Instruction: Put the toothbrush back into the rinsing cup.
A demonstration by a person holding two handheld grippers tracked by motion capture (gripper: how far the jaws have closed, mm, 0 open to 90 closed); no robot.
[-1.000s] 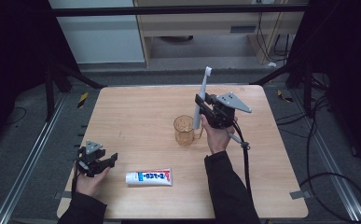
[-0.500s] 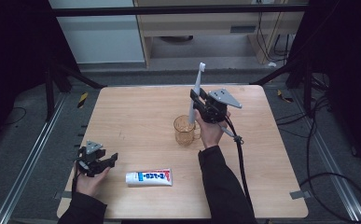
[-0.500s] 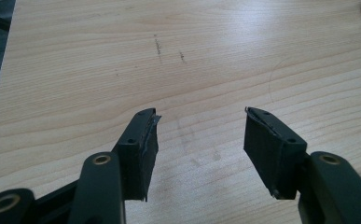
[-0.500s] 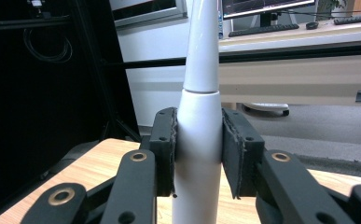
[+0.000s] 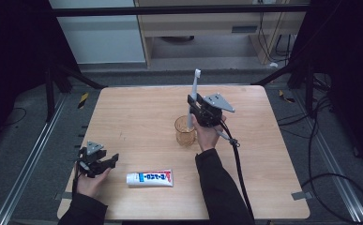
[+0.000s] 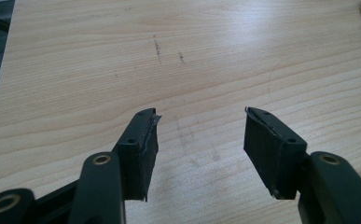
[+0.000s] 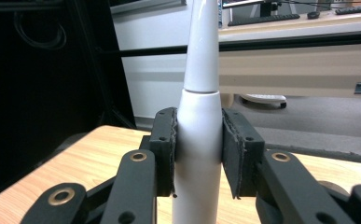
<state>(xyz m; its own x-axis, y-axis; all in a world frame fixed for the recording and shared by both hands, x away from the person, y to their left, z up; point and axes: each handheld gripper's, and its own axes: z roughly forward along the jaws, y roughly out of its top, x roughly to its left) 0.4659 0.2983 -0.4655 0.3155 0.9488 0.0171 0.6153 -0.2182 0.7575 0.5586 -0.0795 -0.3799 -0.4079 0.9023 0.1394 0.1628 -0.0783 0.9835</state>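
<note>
White electric toothbrush (image 5: 192, 93) stands upright in my right gripper (image 5: 194, 107), clamped above the amber glass cup (image 5: 185, 131); I judge lowering remains. Left gripper (image 6: 199, 140) gapes wide, empty.

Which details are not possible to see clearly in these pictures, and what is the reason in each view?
- Toothbrush head: cut off by the top edge in the right gripper view; too small in the high view.
- Toothbrush lower end: in the high view it disappears behind the cup rim, so whether it is inside is unclear.
- Toothpaste tube label: too small to read in the high view.
- Cup in the left gripper view: cut by the corner.
</note>
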